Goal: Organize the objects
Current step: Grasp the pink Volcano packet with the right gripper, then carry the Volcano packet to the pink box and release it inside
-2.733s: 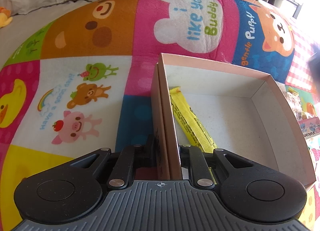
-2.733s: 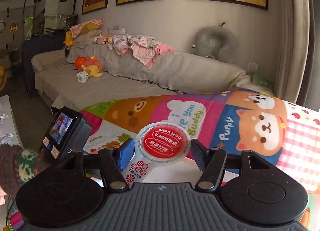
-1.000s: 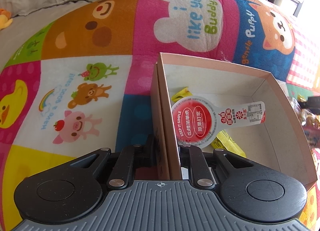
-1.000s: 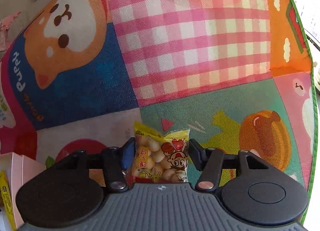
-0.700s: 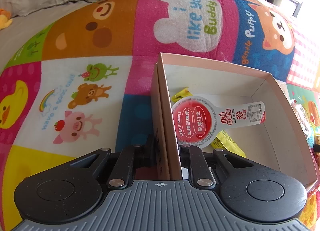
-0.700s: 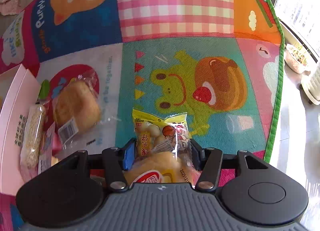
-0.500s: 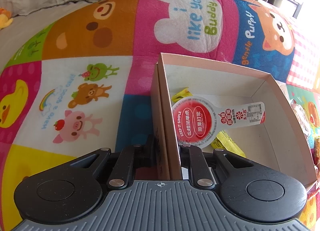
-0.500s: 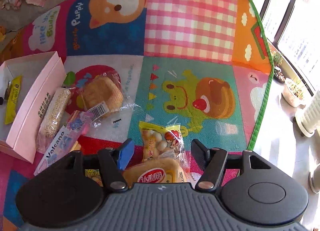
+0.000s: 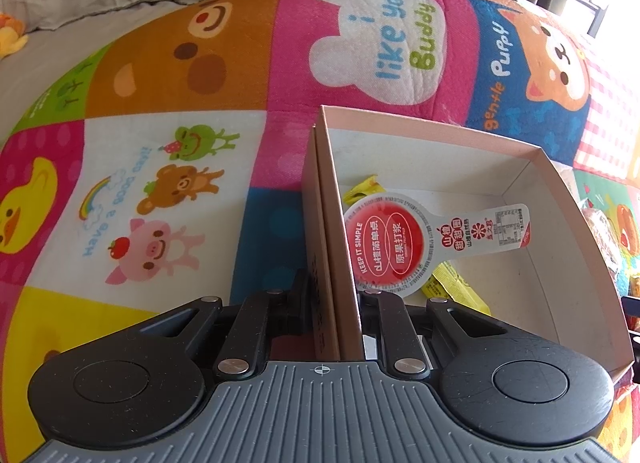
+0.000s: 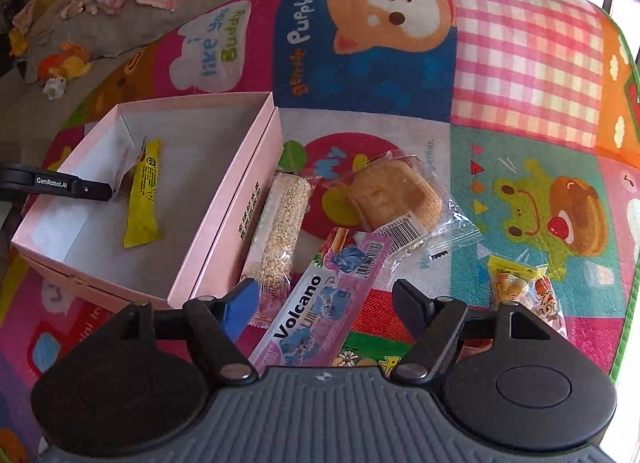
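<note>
My left gripper (image 9: 336, 303) is shut on the left wall of the open pink box (image 9: 520, 151). In the box lie a red round snack pack with a white tab (image 9: 384, 243) and a yellow bar (image 9: 452, 283). My right gripper (image 10: 326, 299) is open, its jaws wide and nothing pressed between them. It hovers over a pink Volcano packet (image 10: 320, 315). Right of the pink box (image 10: 192, 103) lie a grain bar (image 10: 280, 231) and a wrapped bun (image 10: 396, 199). A yellow snack bag (image 10: 524, 291) lies further right. The yellow bar (image 10: 144, 195) shows inside.
Everything rests on a colourful cartoon play mat (image 10: 520, 63). Its green edge (image 10: 628, 303) runs along the right, with floor beyond. A grey sofa (image 10: 100, 31) with clothes and plush toys stands behind. One black finger of the left gripper (image 10: 60, 183) reaches over the box's left wall.
The right gripper swung left from the yellow snack bag to above the Volcano packet, and its jaws widened. The red round pack it held earlier now lies in the box. The left gripper stayed still.
</note>
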`<state>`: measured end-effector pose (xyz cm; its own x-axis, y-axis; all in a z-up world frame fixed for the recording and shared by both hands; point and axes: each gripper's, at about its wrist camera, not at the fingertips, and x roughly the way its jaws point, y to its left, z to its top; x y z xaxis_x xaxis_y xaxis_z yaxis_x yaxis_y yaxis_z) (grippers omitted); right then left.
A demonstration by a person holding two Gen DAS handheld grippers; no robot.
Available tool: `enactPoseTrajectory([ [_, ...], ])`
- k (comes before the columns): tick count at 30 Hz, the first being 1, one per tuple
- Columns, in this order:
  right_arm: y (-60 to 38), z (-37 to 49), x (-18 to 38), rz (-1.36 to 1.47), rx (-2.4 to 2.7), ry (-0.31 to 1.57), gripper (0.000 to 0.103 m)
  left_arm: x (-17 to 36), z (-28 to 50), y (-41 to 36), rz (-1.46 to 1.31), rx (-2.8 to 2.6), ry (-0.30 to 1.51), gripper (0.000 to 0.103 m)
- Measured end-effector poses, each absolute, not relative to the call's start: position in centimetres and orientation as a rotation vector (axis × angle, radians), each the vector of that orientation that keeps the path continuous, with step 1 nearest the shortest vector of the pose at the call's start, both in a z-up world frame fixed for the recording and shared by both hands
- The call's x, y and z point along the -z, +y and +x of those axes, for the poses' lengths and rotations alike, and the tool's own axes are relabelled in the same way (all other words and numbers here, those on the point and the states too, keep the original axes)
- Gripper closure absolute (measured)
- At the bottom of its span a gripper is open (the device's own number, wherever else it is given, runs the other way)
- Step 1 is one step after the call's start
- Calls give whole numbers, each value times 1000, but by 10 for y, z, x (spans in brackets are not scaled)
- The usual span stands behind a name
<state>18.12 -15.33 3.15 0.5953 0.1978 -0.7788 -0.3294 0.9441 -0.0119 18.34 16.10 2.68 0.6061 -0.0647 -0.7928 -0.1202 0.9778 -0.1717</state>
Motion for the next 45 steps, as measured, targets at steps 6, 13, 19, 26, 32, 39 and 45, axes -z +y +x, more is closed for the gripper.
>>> enactPoseTrajectory([
  [6, -156, 175, -30, -175, -312, 904, 60, -26, 183, 161, -216, -30, 920, 86],
  [13, -175, 121, -47, -119, -337, 913, 63, -26, 181, 161, -214, -35, 911, 86],
  [19, -167, 71, -37, -140, -377, 964, 63, -26, 178, 158, -207, -39, 907, 85],
  [26, -164, 47, -50, -103, -463, 912, 56, -27, 176, 157, -201, -38, 910, 85],
  [32, -177, 72, -42, -112, -284, 849, 48, -27, 176, 157, -200, -37, 910, 85],
  [39, -194, 119, -37, 113, -356, 833, 48, -27, 176, 158, -196, -31, 917, 85],
  [45, -196, 194, -26, 321, -399, 897, 57, -28, 177, 158, -195, -33, 924, 85],
])
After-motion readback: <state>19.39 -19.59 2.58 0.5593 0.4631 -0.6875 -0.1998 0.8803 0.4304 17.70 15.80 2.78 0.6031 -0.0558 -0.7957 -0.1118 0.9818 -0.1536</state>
